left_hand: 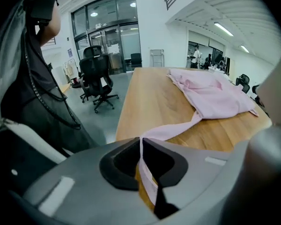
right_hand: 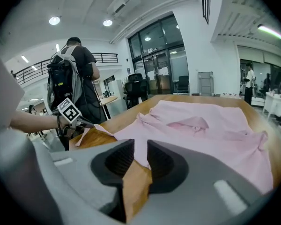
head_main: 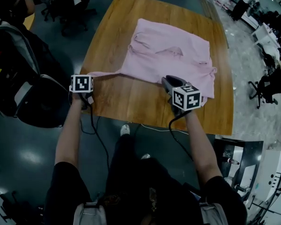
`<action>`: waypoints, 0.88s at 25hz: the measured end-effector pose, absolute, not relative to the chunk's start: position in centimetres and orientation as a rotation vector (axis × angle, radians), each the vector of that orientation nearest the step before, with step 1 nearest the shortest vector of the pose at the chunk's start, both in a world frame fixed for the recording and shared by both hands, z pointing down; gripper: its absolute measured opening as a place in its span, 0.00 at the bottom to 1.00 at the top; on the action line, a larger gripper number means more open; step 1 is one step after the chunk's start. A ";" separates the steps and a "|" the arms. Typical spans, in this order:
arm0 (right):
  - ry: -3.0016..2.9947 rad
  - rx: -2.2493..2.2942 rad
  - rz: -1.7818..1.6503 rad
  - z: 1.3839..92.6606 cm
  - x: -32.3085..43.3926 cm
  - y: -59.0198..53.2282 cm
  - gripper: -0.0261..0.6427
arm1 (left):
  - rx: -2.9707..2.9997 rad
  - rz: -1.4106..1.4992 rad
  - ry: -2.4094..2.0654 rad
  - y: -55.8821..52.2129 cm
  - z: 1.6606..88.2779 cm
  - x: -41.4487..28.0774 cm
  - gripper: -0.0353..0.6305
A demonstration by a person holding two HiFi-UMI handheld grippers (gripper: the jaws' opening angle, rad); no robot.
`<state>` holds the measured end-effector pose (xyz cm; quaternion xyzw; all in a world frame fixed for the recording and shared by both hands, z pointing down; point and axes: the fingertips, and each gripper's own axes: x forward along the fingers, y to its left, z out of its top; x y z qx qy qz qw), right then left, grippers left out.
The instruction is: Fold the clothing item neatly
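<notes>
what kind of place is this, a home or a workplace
Most likely an open-plan office or lab: black swivel chairs, glass doors behind them, and white desks beyond the wooden table where the pink shirt lies.

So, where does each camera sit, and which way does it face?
Head view: on the person's head, looking steeply down at the wooden table and pink shirt; left forearm, right forearm, left hand-held gripper and right hand-held gripper show.
Left gripper view: on the left one, facing along the table; its jaws pinch the sleeve.
Right gripper view: on the right one, facing across the shirt; its jaws pinch the hem.
Shared: head and right gripper views both show the left hand-held gripper.
</notes>
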<state>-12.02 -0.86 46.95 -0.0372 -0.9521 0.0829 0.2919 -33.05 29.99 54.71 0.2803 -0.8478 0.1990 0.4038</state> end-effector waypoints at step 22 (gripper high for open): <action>-2.524 0.174 0.275 47.0 -15.9 -9.0 0.17 | 0.963 0.562 -2.420 11.3 37.7 -53.6 0.09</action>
